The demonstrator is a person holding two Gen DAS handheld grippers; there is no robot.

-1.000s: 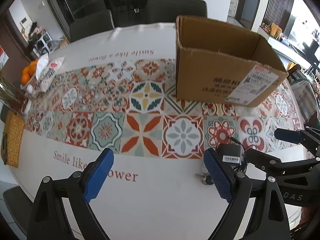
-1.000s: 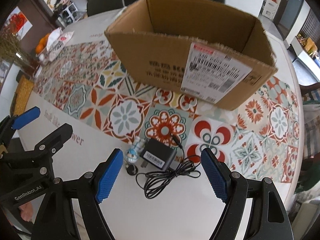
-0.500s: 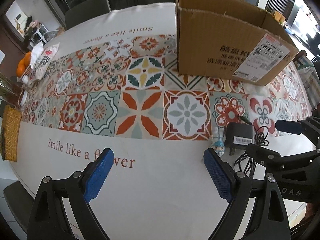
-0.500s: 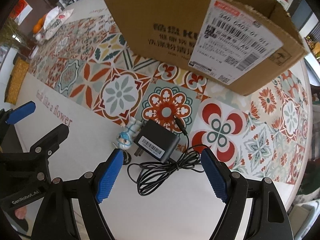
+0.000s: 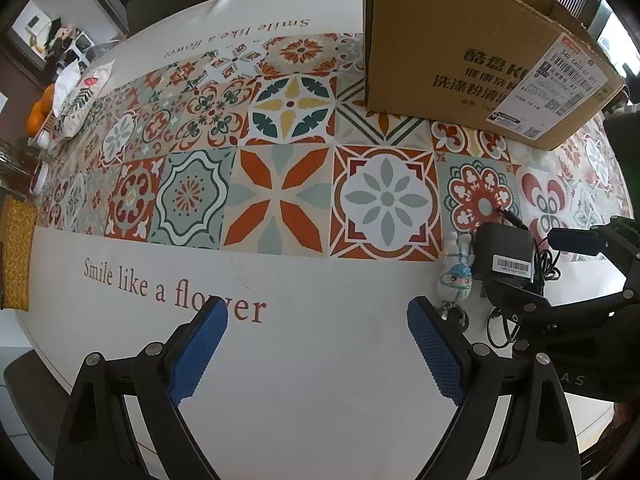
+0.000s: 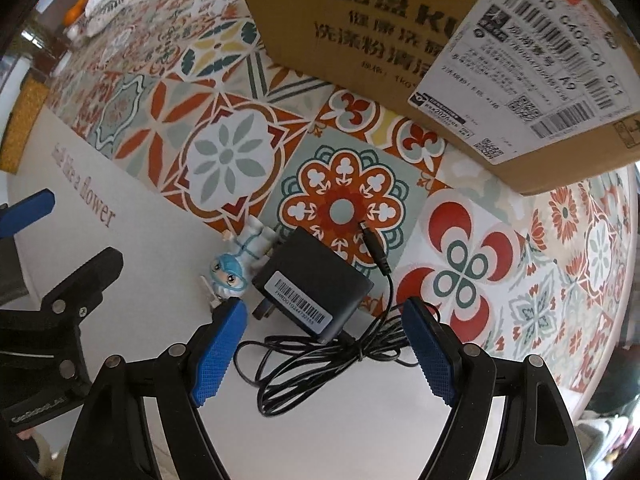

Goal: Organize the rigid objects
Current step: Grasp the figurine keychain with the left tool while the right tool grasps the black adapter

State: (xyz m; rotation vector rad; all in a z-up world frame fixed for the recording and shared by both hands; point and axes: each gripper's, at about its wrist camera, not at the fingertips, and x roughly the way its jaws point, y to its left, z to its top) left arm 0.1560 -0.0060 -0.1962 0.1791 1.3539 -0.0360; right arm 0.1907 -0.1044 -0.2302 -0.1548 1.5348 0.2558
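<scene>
My right gripper (image 6: 320,344) hangs open above the power adapter (image 6: 312,284), which lies beside the figurine (image 6: 240,260) before the box (image 6: 360,20). Straddle the body squarely (avoid the cable). Left gripper (image 5: 316,356): open, empty.

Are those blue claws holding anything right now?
No. The right gripper hangs open over the black adapter and its cord; the left gripper is open over bare tablecloth.
</scene>
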